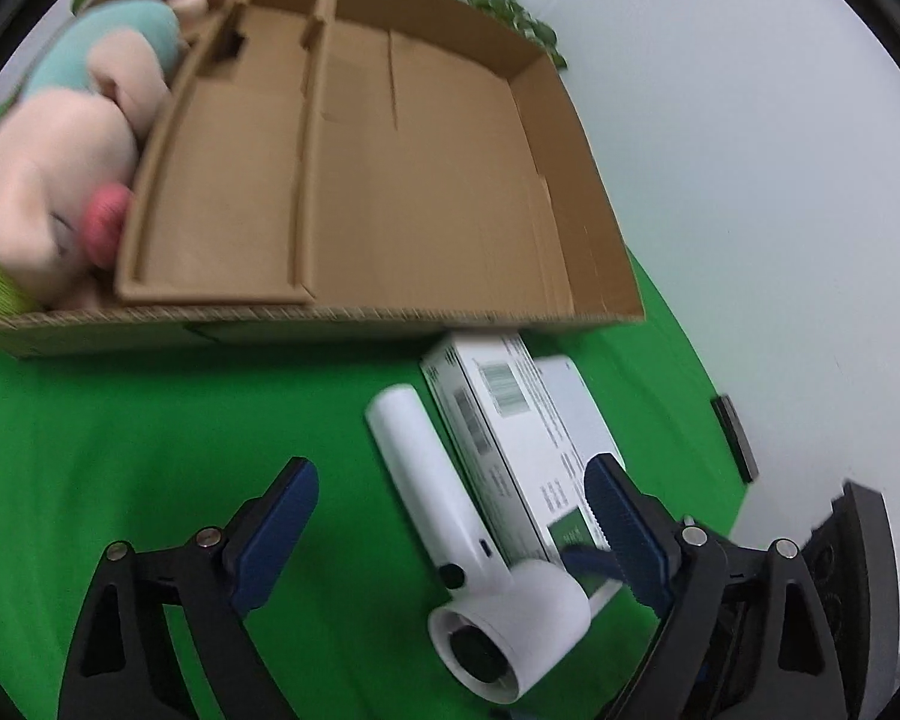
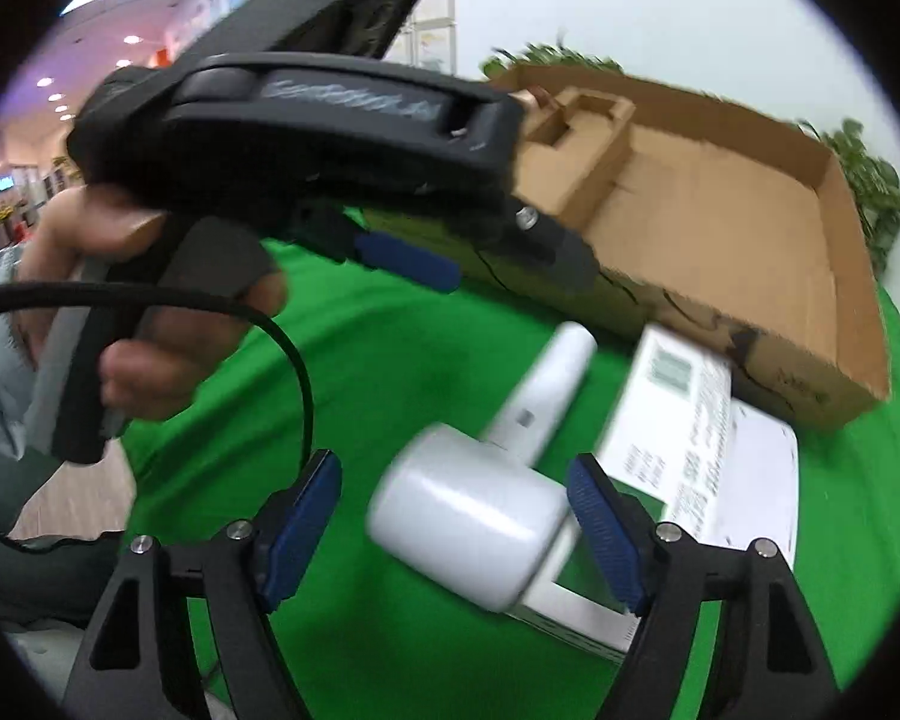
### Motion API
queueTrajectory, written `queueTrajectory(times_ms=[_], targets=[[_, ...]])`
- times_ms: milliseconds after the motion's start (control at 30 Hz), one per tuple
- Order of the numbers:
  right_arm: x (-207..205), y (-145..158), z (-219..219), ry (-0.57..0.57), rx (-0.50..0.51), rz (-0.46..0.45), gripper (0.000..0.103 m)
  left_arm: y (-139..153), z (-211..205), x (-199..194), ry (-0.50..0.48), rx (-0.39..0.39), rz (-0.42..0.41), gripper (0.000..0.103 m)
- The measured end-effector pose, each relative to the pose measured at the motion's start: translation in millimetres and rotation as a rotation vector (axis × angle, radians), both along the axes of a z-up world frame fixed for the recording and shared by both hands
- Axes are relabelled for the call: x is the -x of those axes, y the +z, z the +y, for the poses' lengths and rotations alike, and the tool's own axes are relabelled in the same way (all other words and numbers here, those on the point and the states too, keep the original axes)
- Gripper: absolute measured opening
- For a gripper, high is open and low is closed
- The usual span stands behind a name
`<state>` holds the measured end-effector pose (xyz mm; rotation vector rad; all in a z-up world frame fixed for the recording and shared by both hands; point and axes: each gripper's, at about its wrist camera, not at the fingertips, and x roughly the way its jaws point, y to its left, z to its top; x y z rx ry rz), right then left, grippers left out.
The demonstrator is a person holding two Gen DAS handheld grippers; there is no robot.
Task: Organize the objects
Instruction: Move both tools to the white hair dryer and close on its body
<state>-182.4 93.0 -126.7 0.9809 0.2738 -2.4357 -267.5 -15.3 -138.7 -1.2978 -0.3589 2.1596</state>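
Note:
A white hair dryer lies on the green cloth, handle pointing toward the cardboard box. Beside it lies a white printed carton. My left gripper is open, with the dryer's handle between its fingers and untouched; its right finger hangs over the carton. My right gripper is open around the dryer's barrel; the right pad sits close against it and a gap shows at the left pad. In the right wrist view the left gripper hangs above the cloth, held by a hand.
The open cardboard box holds a brown moulded insert and a pastel plush toy at its left end. A white sheet lies under the carton. Green leaves stand behind the box. A black cable loops at the left.

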Motion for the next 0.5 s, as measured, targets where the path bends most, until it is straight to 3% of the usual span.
queueTrajectory(times_ms=[200, 433, 500], targets=[[-7, -4, 9, -0.034, 0.002, -0.006, 0.077, -28, 29, -8, -0.095, 0.030, -0.077, 0.071], [-7, 2, 14, -0.018, 0.034, -0.023, 0.076, -38, 37, -10, -0.107, -0.025, -0.137, 0.059], [-6, 1, 12, -0.038, 0.014, -0.013, 0.067, -39, 34, -9, -0.093, -0.025, -0.143, 0.050]])
